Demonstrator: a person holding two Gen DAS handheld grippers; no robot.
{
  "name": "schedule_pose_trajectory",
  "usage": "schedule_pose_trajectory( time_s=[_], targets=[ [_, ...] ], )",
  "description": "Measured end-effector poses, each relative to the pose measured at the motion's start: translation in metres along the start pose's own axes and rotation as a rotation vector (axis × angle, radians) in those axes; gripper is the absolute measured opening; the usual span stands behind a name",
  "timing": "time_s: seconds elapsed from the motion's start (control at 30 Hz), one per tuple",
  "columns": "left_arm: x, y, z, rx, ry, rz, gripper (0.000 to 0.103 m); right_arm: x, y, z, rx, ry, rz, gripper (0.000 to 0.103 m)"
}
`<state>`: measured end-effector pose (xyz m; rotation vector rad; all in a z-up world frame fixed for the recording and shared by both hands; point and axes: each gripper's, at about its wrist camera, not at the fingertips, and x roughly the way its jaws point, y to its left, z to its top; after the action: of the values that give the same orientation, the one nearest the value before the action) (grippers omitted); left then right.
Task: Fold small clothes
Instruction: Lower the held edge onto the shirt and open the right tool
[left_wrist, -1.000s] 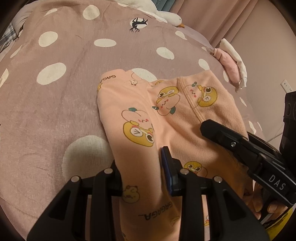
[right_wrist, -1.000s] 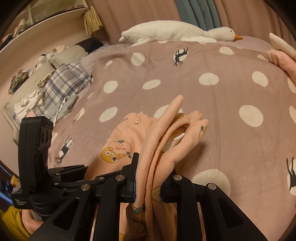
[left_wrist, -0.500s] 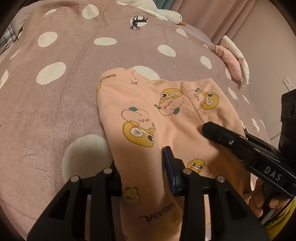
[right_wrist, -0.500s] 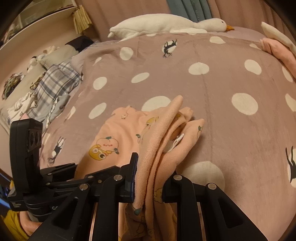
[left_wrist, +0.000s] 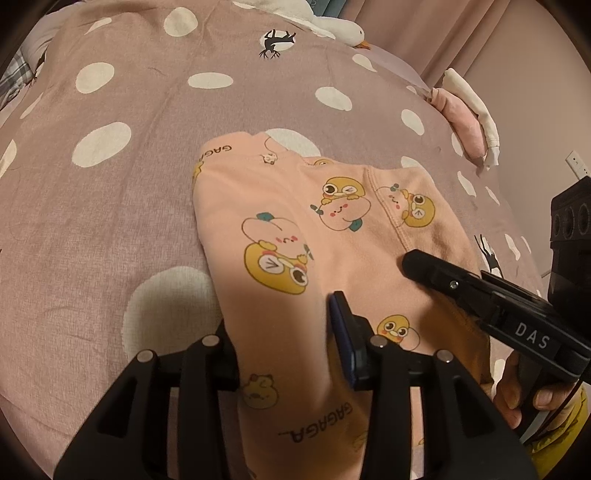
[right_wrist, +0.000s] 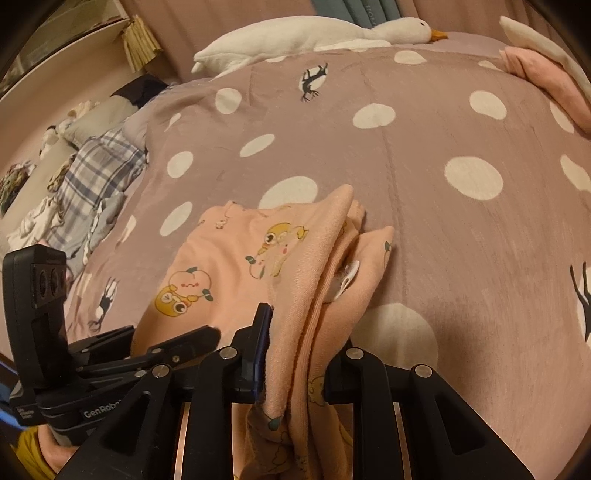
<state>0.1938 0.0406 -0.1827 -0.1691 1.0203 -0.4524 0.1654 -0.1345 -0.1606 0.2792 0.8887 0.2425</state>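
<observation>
A peach garment (left_wrist: 280, 206) printed with cartoon animals lies partly folded on the mauve polka-dot bedspread (left_wrist: 110, 206). My left gripper (left_wrist: 280, 332) straddles its near end. Its jaws are opening, the cloth lies slack between them, and the blue pad (left_wrist: 341, 332) shows bare. In the right wrist view my right gripper (right_wrist: 299, 343) is shut on a bunched, layered edge of the garment (right_wrist: 221, 258), held slightly above the bed, with a white label peeking from the fold. The right gripper (left_wrist: 413, 264) also reaches in from the right of the left wrist view, over the cloth.
A white goose plush (right_wrist: 314, 33) lies along the far edge of the bed. Pink and white folded clothes (left_wrist: 465, 118) sit at the right edge. Plaid bedding and a clothes pile (right_wrist: 96, 173) lie to the left. A person's hand (left_wrist: 517, 387) holds the right gripper.
The left jaws have spread a little wider around the garment. The right gripper has sunk slightly and rolled, bringing the held fold lower towards the bed.
</observation>
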Motion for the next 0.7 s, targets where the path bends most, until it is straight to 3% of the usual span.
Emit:
schedule_pose_trajectory(
  time_s=[0.53, 0.7],
  targets=[
    [0.0, 0.002, 0.0, -0.01, 0.001, 0.022, 0.051, -0.001, -0.011, -0.004, 0.043, 0.007, -0.02, 0.032],
    [0.0, 0.003, 0.0, -0.015, 0.003, 0.034, 0.057, -0.001, -0.012, -0.004, 0.046, 0.008, -0.04, 0.04]
  ],
)
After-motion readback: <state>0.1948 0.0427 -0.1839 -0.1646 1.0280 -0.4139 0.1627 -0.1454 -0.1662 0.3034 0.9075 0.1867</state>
